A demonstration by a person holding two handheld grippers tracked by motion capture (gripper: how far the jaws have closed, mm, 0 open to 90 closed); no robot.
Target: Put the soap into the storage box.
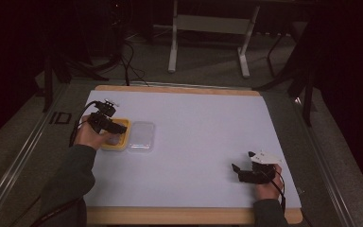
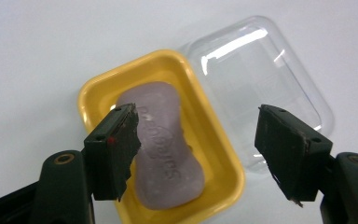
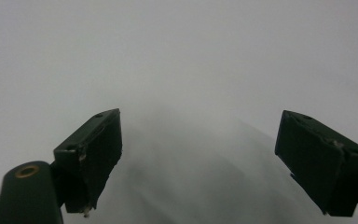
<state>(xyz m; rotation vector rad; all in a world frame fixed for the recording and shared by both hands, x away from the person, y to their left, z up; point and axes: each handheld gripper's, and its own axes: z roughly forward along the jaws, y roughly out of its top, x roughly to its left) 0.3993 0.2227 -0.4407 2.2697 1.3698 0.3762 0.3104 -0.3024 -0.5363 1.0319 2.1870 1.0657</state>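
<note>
White table mat (image 1: 203, 142), grey floor (image 1: 208, 66)

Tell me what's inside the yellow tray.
Inside the yellow plastic tray lies one pale purple soap bar with embossed lettering. The left claw hangs open above it. The tray floor beneath the bar is covered.

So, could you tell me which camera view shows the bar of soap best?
The left gripper view: the soap lies in the yellow dish, its embossing visible. In the high view the left gripper mostly covers the dish.
</note>
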